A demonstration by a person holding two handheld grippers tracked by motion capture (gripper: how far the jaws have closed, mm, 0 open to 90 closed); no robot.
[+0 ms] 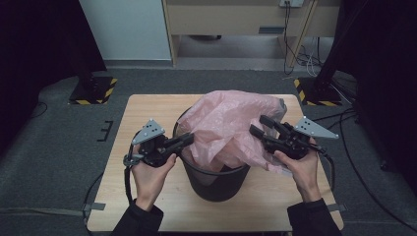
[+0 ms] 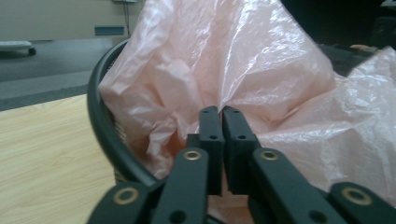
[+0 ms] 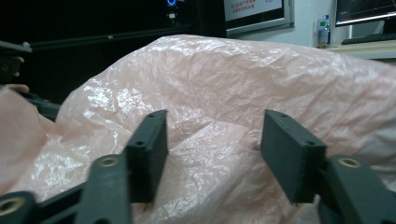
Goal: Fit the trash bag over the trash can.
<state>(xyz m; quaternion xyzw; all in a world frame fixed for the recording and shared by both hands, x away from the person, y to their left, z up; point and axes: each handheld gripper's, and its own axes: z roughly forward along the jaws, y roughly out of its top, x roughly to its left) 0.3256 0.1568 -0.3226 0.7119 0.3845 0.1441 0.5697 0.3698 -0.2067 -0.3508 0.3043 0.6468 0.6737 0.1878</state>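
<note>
A wooden desk (image 1: 147, 206) sits on grey carpet in a dim room, and right at its middle stands our landmark, a black mesh bin (image 1: 216, 184). Nearest us, two hands come in on either side of the bin. The left hand-held gripper (image 1: 186, 139) sits at the bin's left rim, its jaws all but pressed together; in the left gripper view (image 2: 222, 122) the tips sit right against a fold of the pink plastic bag (image 2: 243, 70), and it looks like a pinch on the film, though the film between the pads is too thin to make out for certain. Across the bin, the right hand-held gripper (image 1: 261, 125) comes at the bag from the bin's right side, jaws spread, and in the right gripper view (image 3: 212, 135) the crinkled film bulges between them with neither pad pressing on it.

The bag (image 1: 231, 123) itself billows up out of the bin and spills over its far and right rim. By the look of it, it is feather-light, limp and slippery, easy to tear on the mesh. Best taken by its loose edge near the rim, a bunched fold rather than a single layer. Beyond the bin, a pale cabinet (image 1: 236, 19) and trailing cables (image 1: 300, 54).
</note>
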